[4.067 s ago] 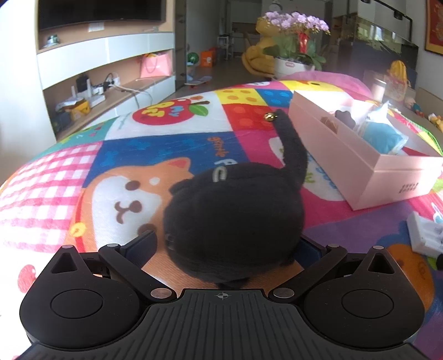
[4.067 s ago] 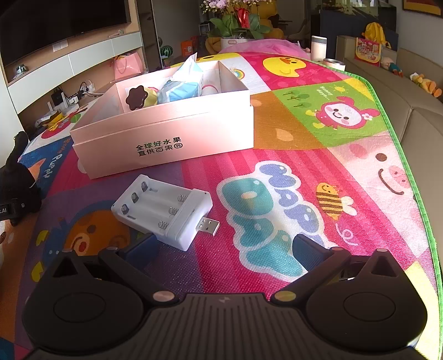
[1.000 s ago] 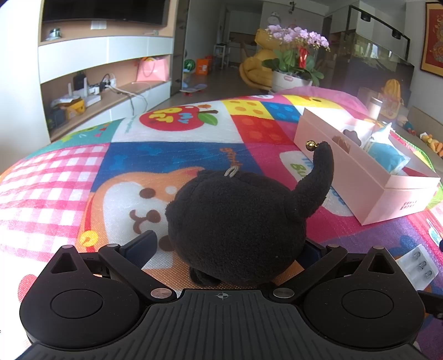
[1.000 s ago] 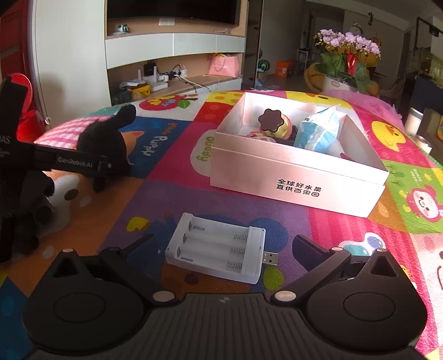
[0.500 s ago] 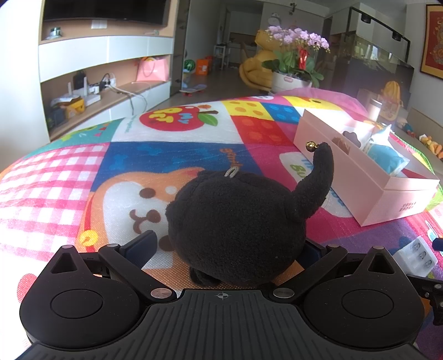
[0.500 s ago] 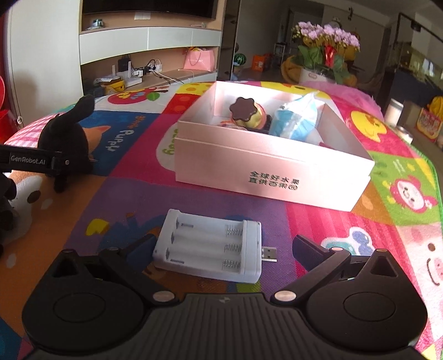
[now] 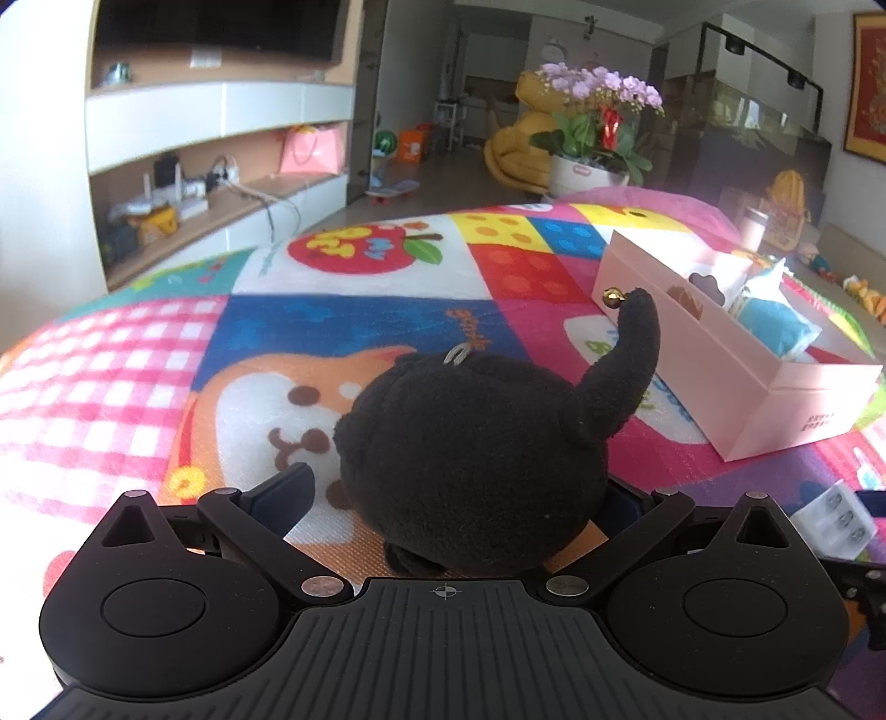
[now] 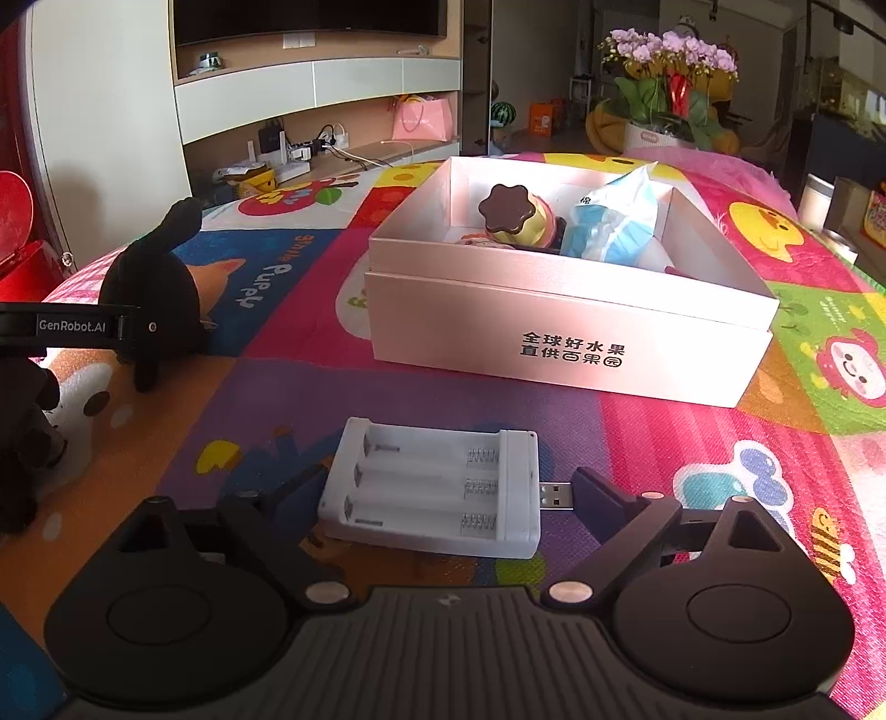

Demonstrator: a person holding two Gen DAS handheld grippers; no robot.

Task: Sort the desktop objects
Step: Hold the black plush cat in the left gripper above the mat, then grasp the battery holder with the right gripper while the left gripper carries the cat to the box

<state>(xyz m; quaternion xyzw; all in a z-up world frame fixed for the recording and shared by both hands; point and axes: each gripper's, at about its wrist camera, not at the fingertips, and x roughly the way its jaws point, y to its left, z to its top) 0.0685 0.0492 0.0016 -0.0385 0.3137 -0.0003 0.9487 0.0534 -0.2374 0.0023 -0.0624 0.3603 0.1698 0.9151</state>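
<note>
Two handheld grippers over a patchwork play mat (image 8: 609, 432), both angled down at the surface.

Right gripper (image 8: 448, 487): a white battery charger (image 8: 437, 487) lies flat on the mat between its fingers, empty slots facing up, USB plug sticking out toward the right finger. Jaws have just been closing. Left finger sits at the charger's left end and the right finger is just at the plug tip. Cannot tell whether the pads are pressing on it yet.

Left gripper (image 7: 459, 487): a black plush toy (image 7: 470, 459) fills the space between the fingers, over the dog face printed on the mat. A sliver of mat shows between the left finger and the plush; the right finger is mostly hidden behind the plush body. Cannot tell whether this claw grips the toy or only brackets it. One limb of the plush points up, with a small gold bell (image 7: 611, 298) at its tip. In the right wrist view the plush is to the left of the charger, well apart from it.

Beyond the charger: a pink open-topped box (image 8: 554, 343) with black printed characters on its near wall. Inside it are a toy with a brown flower-shaped top (image 8: 506, 213) and a blue and white packet (image 8: 614, 221) beside it, touching or nearly so.

Far background: a wall shelf unit (image 8: 315, 111) with a pink bag (image 8: 423, 119) on it, and a pot of purple flowers (image 8: 670, 50).
</note>
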